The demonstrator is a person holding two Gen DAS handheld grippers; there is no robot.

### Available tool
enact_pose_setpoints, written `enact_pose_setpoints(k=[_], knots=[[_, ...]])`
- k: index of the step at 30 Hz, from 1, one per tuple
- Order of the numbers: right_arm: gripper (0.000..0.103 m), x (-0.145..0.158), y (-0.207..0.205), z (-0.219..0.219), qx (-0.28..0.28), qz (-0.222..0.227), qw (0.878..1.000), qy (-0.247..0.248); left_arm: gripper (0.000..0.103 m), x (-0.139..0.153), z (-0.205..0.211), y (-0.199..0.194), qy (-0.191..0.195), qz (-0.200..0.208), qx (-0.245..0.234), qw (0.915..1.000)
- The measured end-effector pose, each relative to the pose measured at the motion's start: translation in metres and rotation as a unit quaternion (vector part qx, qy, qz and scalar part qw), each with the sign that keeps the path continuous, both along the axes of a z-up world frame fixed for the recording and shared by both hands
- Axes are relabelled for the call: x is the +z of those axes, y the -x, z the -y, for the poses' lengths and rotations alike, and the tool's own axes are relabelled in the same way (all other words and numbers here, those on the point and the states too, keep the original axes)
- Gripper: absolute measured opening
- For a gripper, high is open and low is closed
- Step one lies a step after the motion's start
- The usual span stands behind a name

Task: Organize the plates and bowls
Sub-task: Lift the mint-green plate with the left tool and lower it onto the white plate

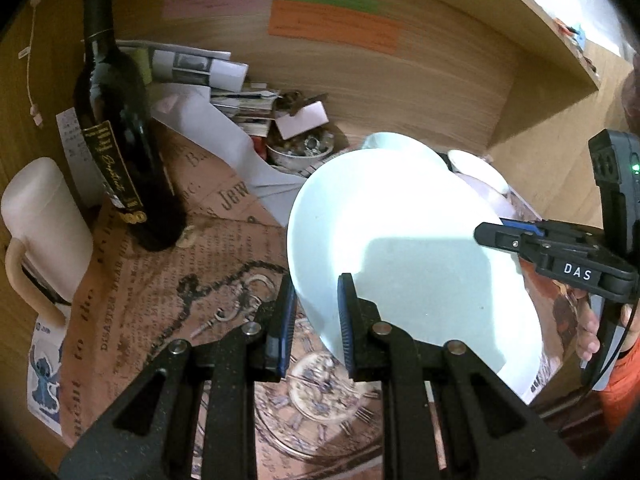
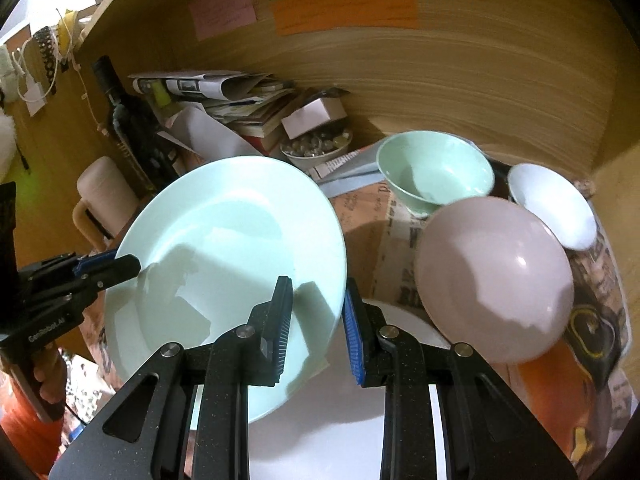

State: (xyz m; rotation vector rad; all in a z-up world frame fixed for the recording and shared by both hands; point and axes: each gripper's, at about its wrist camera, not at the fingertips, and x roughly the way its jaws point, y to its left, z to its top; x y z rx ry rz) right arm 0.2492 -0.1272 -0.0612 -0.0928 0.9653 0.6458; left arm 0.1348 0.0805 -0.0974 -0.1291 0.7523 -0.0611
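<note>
A pale green plate (image 1: 400, 248) (image 2: 232, 256) hangs tilted above the table, held by both grippers. My left gripper (image 1: 316, 320) is shut on its left rim; it shows from the side in the right wrist view (image 2: 116, 266). My right gripper (image 2: 318, 328) is shut on the opposite rim; it shows in the left wrist view (image 1: 496, 236). A white plate (image 2: 328, 412) lies under it. A pink bowl (image 2: 496, 280), a green bowl (image 2: 436, 172) and a white bowl (image 2: 556, 208) stand to the right.
A dark wine bottle (image 1: 120, 128), a cream mug (image 1: 44, 232), stacked papers (image 1: 200, 68) and a small dish of trinkets (image 1: 300, 148) crowd the back left. A wooden wall (image 2: 440, 80) closes the back. A glass plate (image 1: 320, 412) lies on the printed mat.
</note>
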Motion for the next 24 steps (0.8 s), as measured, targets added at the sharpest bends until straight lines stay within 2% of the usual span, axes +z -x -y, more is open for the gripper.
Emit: enact_pose_setpoints(k=[24], knots=[[0.023, -0.025, 0.04, 0.057, -0.037, -0.011, 0.999, -0.011, 0.018, -0.033, 0.044, 0.014, 0.016, -0.041, -0.047, 0.9979]])
